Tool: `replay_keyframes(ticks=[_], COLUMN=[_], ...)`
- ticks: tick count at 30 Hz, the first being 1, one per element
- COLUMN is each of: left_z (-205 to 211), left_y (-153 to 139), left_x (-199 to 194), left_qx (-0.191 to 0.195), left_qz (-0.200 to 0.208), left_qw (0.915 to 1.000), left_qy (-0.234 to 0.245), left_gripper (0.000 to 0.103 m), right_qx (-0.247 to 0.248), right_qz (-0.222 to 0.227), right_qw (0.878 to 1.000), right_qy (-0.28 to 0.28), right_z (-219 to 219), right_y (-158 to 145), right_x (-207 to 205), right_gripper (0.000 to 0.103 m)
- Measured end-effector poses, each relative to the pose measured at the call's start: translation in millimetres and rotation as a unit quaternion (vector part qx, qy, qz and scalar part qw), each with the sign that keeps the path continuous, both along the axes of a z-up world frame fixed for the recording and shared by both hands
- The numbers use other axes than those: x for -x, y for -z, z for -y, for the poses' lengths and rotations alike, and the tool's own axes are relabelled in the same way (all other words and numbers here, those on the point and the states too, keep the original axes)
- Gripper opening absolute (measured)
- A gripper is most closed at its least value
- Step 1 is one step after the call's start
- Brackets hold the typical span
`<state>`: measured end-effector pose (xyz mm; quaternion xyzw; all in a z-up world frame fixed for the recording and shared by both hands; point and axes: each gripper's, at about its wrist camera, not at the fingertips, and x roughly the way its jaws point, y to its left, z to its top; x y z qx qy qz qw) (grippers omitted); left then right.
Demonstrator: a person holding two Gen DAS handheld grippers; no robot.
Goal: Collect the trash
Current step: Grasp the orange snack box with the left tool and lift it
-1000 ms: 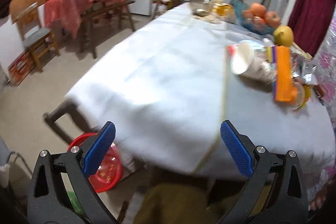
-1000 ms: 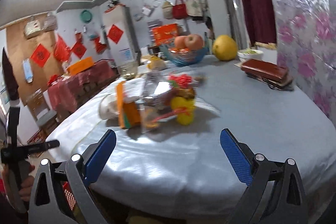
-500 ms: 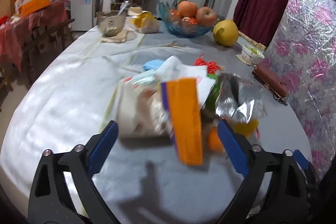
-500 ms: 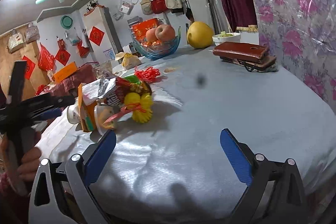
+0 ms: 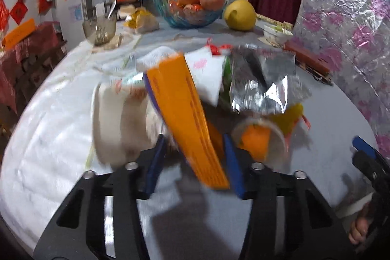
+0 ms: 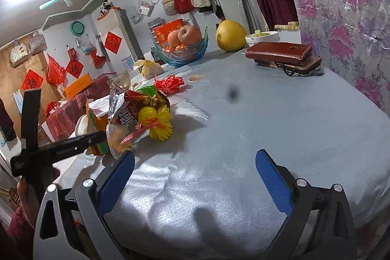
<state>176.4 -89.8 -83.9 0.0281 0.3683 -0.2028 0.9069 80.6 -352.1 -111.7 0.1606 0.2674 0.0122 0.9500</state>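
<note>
Tablecloth: pale cloth with a satin sheen, lightly creased. Snack bag: crinkled silver foil, glossy. Orange box: smooth matt card (apparently). Fruit bowl, far edge: clear blue glass or plastic. Wallet: brown leather-like, slightly shiny.

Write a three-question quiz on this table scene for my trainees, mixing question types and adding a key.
1. True or false: the right gripper holds a piece of trash.
2. What sits between the fingers of the left gripper? A) silver wrapper B) orange box C) brown wallet
3. Fill in: the blue bowl holds ____.

Key: 1 false, its jaws are wide open over bare cloth; 2 B; 3 apples.
</note>
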Motion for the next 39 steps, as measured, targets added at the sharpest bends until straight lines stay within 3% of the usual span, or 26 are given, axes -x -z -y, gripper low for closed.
replay_keyframes(ticks=[9,12,14,20,24,27,29,31,39], left_z=[9,9,3,-39,-54,-50,-45,-39,-7], left_y=[-1,-1,-3,-15,-6,-3,-5,-10,11], left_x=[-18,-20,-15,16,28,35,42,50,41], left_qx=[0.000,0.011,0.010,0.036,0.049,0.037,0.031,0.028,-0.049], left_qz=[-0.004,-0.004,0.004,0.005,-0.026,-0.017,0.001,0.019,0.042], left_qw=[0.9999,0.9997,0.9996,0.9989,0.9983,0.9990,0.9993,0.9994,0.9979], left_qy=[-0.016,-0.022,-0.027,-0.030,-0.018,-0.019,-0.021,-0.011,-0.007], left_gripper=[0.041,0.029,0.010,0.009,0.010,0.028,0.056,0.073,0.076], right_qx=[0.009,0.014,0.012,0.000,-0.005,0.000,0.005,0.009,-0.002], right_qz=[-0.008,-0.002,0.002,-0.001,-0.003,-0.003,-0.001,0.000,-0.003], right_qw=[1.000,1.000,1.000,1.000,1.000,1.000,1.000,1.000,1.000], right_qy=[-0.008,-0.007,-0.006,-0.010,-0.015,-0.019,-0.022,-0.022,-0.026], right_z=[-7,-8,-5,-1,-4,-8,-11,-11,-9], right_y=[4,1,-1,1,1,0,-1,-1,2], right_x=[-4,-2,-1,-2,-3,-3,-3,-4,-4], right_gripper=[0.098,0.098,0.098,0.097,0.097,0.097,0.097,0.097,0.097])
